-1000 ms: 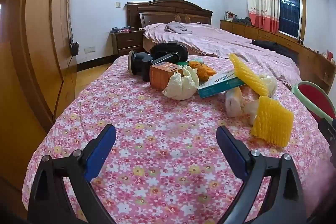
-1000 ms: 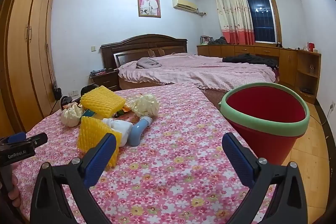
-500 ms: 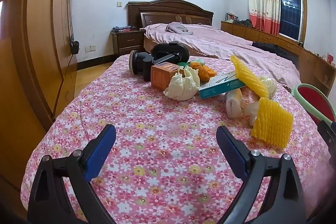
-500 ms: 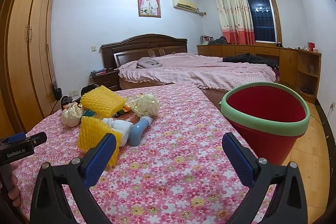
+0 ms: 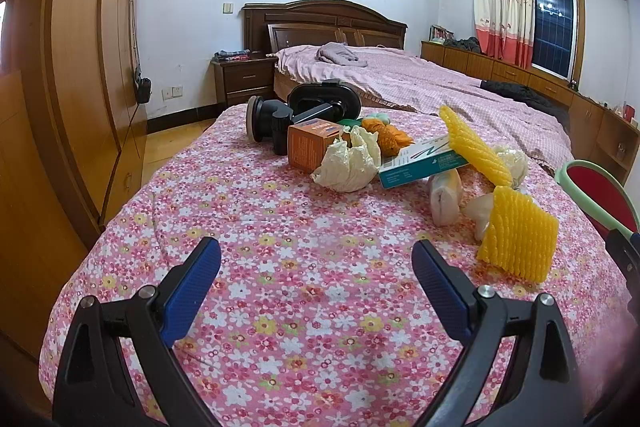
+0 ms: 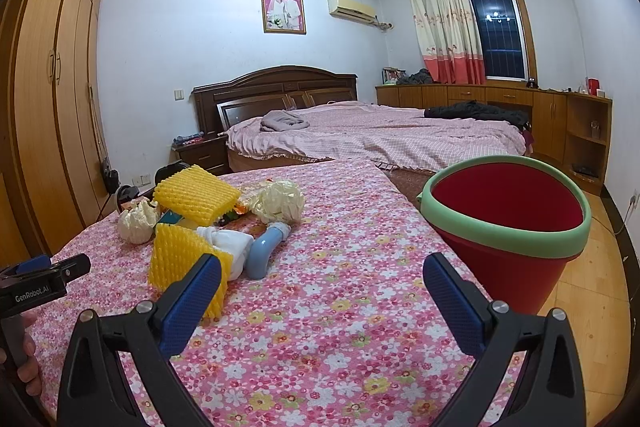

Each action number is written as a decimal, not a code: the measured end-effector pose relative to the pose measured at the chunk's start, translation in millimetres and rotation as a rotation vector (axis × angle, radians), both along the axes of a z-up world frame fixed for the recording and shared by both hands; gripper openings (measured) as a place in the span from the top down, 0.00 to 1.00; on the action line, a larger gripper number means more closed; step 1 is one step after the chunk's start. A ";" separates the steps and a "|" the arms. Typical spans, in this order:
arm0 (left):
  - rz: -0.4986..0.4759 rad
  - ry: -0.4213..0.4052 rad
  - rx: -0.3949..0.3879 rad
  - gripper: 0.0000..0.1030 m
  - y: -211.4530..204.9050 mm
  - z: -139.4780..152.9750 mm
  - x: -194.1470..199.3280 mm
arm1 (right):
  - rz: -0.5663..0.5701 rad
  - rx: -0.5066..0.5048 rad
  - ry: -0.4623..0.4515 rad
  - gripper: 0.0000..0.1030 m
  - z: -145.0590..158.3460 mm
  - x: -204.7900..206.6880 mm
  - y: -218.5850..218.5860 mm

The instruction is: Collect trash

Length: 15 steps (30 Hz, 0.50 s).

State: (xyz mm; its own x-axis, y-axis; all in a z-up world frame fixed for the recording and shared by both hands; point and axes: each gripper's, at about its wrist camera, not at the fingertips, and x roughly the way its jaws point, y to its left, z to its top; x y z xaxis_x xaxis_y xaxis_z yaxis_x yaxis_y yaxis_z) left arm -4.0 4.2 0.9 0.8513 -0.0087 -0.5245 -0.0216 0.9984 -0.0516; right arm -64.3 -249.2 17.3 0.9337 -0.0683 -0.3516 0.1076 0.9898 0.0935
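I find both tools empty with jaws spread wide: the left gripper [image 5: 316, 275] and right gripper [image 6: 322, 281] hover over the floral bedspread [image 6: 340, 311]. The trash pile lies ahead; the nearest piece, a yellow foam net [image 6: 180, 263], stands just left of the right gripper, and the red bin [image 6: 508, 227] sits at the right edge. I would close lightly across the net's ridges, since it looks soft and springy, then carry it right over the bin's rim.

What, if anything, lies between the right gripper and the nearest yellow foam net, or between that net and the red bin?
Nothing visible does. The right gripper is open, with the yellow foam net just ahead beside its left finger. Only bare floral tablecloth separates the net from the red bin.
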 end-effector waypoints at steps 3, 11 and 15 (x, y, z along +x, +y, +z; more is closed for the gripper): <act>0.000 0.000 -0.001 0.06 0.3 0.2 -0.2 | 0.001 0.001 -0.001 0.00 0.3 -0.7 -0.3; 0.002 0.001 0.001 0.06 1.4 0.0 -0.8 | 0.003 0.003 -0.002 0.00 0.9 -1.0 -0.6; 0.001 0.000 0.001 0.06 2.5 0.0 -1.2 | 0.002 0.004 -0.002 0.00 1.0 -0.9 -1.0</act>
State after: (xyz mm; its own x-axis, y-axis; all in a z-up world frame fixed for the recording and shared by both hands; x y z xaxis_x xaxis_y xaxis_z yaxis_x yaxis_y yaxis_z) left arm -5.2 6.7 0.9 0.8515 -0.0071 -0.5244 -0.0230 0.9984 -0.0509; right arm -65.2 -250.2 18.3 0.9345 -0.0648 -0.3501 0.1054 0.9896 0.0981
